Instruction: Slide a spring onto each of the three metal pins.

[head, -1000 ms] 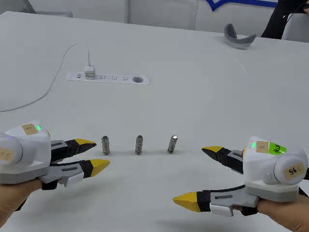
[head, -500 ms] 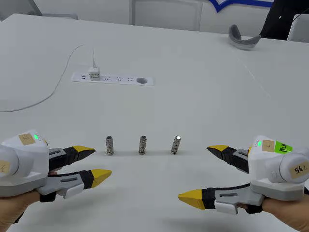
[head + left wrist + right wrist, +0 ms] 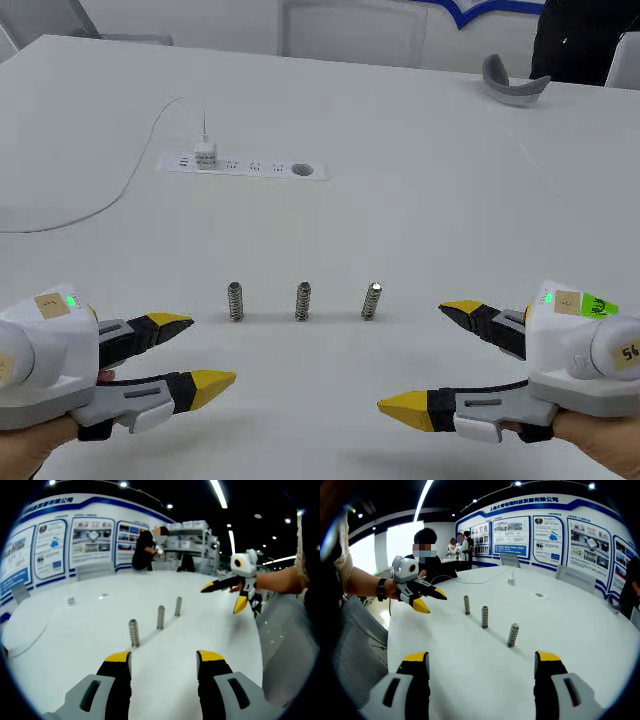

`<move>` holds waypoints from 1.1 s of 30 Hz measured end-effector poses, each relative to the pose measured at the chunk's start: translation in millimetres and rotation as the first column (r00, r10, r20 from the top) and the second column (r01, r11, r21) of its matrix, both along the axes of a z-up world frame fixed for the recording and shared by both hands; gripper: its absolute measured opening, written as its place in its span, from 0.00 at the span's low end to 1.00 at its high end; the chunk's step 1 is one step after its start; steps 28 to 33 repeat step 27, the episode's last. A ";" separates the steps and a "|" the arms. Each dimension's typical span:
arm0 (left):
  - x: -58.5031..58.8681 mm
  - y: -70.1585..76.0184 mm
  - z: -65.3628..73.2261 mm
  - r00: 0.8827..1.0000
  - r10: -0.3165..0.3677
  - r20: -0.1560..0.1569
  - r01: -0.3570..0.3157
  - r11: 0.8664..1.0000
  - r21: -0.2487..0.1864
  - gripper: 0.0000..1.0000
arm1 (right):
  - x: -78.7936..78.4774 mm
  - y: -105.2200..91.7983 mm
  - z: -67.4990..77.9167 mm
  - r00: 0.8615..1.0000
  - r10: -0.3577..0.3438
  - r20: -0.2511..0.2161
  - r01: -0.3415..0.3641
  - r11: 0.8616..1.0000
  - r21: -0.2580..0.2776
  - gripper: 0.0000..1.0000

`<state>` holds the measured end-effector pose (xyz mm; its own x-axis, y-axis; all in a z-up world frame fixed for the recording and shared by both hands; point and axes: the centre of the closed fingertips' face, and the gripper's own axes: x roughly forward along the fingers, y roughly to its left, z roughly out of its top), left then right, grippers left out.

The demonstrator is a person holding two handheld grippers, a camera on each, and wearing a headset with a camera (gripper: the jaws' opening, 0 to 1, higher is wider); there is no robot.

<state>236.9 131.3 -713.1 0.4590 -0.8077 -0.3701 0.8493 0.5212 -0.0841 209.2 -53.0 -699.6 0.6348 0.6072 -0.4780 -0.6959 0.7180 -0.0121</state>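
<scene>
left gripper (image 3: 205, 350) is held at 8 o'clock of the pin row, jaws spread, nothing gripped | right gripper (image 3: 412, 356) is held at 4 o'clock, jaws spread wide, empty | three pins (image 3: 303, 300) are seen upright in a row on the table (image 3: 420, 180), a spring (image 3: 236, 300) seated on each | power strip (image 3: 250, 165) is seen at 11 o'clock

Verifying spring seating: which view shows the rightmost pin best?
The right gripper view: the rightmost pin stands nearest there, its spring clearly coiled. The head view shows it small; the left gripper view shows it farthest in the row.
</scene>
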 end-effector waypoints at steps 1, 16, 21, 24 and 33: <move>-0.9 0.9 -0.3 1.000 0.003 0.000 -0.003 1.000 0.003 0.53 | 0.1 -0.1 0.3 1.000 0.000 0.002 0.000 1.000 0.000 0.88; -9.6 7.2 -1.9 0.999 0.037 -0.015 -0.037 0.999 0.002 0.60 | 0.7 -5.4 0.7 1.000 -0.011 0.004 0.011 1.000 0.002 0.88; -11.0 8.4 -4.1 0.999 0.042 -0.022 -0.042 0.999 0.005 0.62 | 0.4 -5.6 -0.1 1.000 -0.010 0.003 0.010 1.000 0.000 0.88; -10.8 9.3 -4.5 0.999 0.048 -0.022 -0.047 0.999 0.004 0.63 | 0.8 -6.0 -0.3 1.000 -0.013 0.004 0.013 1.000 0.000 0.88; -11.1 10.0 -5.4 0.998 0.048 -0.026 -0.048 0.999 0.007 0.63 | 1.0 -6.7 -0.2 1.000 -0.015 0.005 0.015 1.000 0.000 0.88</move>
